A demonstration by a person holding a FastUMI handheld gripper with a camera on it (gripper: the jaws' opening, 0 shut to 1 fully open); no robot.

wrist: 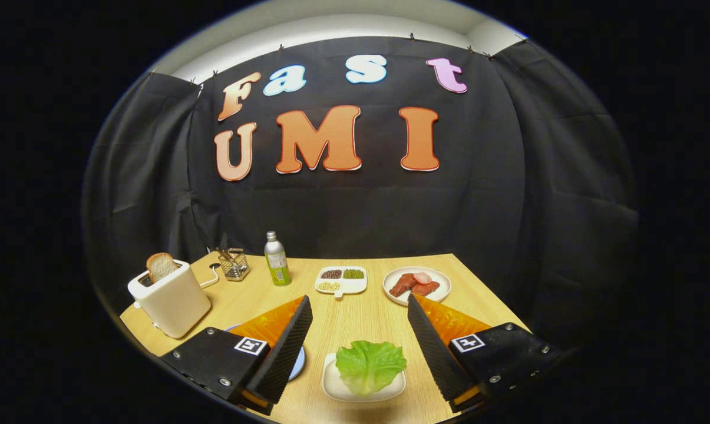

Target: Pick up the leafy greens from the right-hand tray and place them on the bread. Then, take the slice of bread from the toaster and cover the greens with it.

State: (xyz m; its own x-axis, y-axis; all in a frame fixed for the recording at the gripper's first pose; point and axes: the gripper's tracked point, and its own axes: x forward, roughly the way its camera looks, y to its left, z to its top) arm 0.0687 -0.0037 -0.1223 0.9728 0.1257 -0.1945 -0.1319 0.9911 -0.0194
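On the counter (355, 321), the lettuce (370, 365) lies on a small white tray (337, 386) between the spread, empty tongs (360, 312). Beyond the left finger stands the toaster (169, 300) with a bread slice (161, 266) upright in its slot.

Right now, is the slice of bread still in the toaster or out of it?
In. The bread slice stands upright in the toaster slot, top half showing. The gripper is open, over the leafy greens.
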